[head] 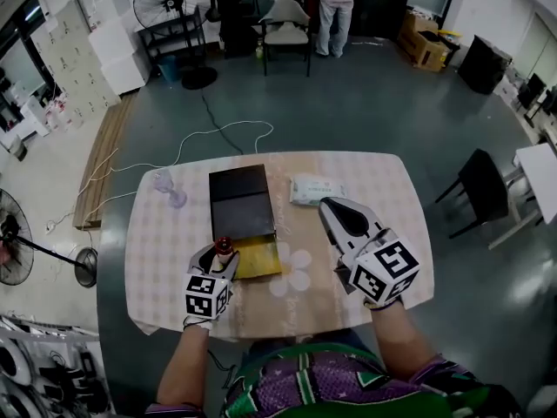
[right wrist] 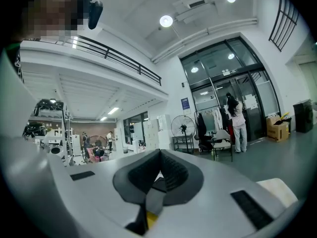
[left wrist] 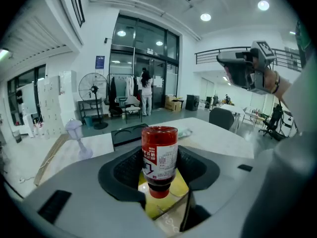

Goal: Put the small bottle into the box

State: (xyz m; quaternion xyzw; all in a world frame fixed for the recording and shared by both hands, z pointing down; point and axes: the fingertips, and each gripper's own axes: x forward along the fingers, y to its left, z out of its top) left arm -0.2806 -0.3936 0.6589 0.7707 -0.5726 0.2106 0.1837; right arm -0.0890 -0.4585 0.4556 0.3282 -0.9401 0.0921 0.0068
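Observation:
A small bottle (left wrist: 159, 155) with a red label sits between the pads of my left gripper (left wrist: 159, 148), which is shut on it, neck end down. In the head view the left gripper (head: 223, 252) holds the bottle (head: 224, 244) at the left edge of the open box's yellow inside (head: 259, 257). The black lid (head: 240, 200) lies beyond it on the table. My right gripper (head: 330, 205) hovers to the right of the box, above the table, pointing away from me. Its jaws meet at the tips (right wrist: 159, 155) with nothing between them.
A white tissue packet (head: 315, 189) lies behind the right gripper. A small clear desk fan (head: 166, 186) stands at the table's back left. The table's checked cloth (head: 165, 259) runs to rounded edges. A black chair (head: 484, 186) stands on the floor to the right.

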